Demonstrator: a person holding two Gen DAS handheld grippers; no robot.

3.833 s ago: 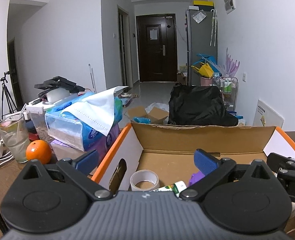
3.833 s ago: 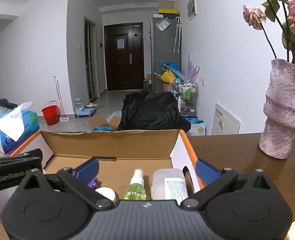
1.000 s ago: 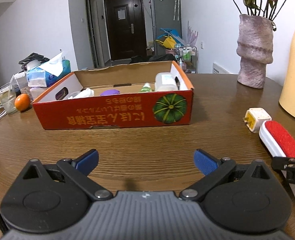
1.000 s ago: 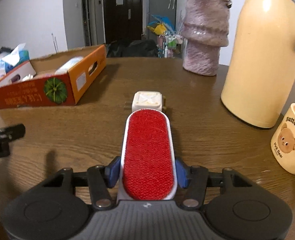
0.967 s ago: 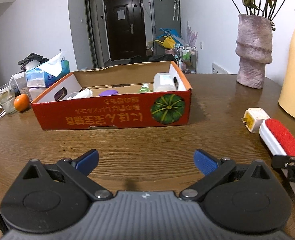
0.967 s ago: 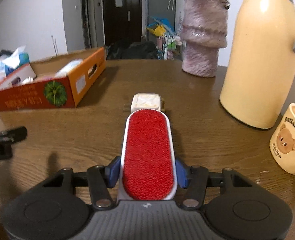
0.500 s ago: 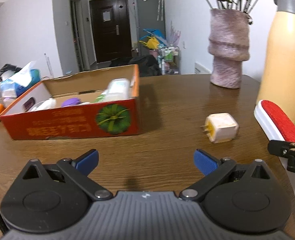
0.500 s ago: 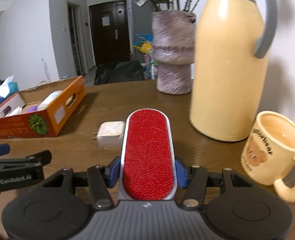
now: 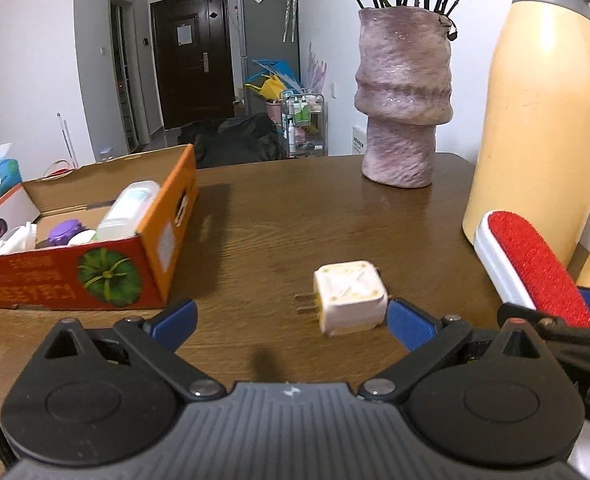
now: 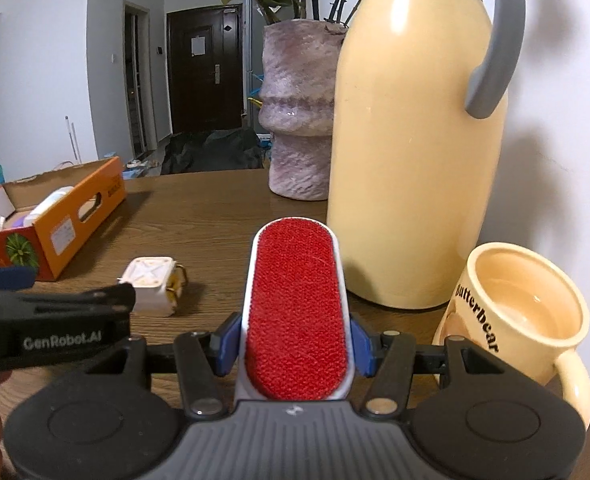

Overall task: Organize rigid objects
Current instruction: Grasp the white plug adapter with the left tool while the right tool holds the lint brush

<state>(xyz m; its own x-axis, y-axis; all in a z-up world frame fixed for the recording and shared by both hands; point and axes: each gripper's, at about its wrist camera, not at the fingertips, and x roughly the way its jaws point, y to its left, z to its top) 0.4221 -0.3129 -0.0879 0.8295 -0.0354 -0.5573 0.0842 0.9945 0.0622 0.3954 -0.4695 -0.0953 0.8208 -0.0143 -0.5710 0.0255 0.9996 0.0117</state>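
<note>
Mug (image 10: 515, 312) reads "Butterbear"; left tool (image 10: 3, 276) "GenRobot.AI".

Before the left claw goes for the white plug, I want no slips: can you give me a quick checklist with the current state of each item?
1. Left claw open: ok.
2. White plug between its fingers: not ok, it lies ahead, toward the right finger.
3. Plug free on the table: ok.
4. Right claw clamped on the lint brush: ok.
5. Cardboard box has room: cannot tell.
</note>
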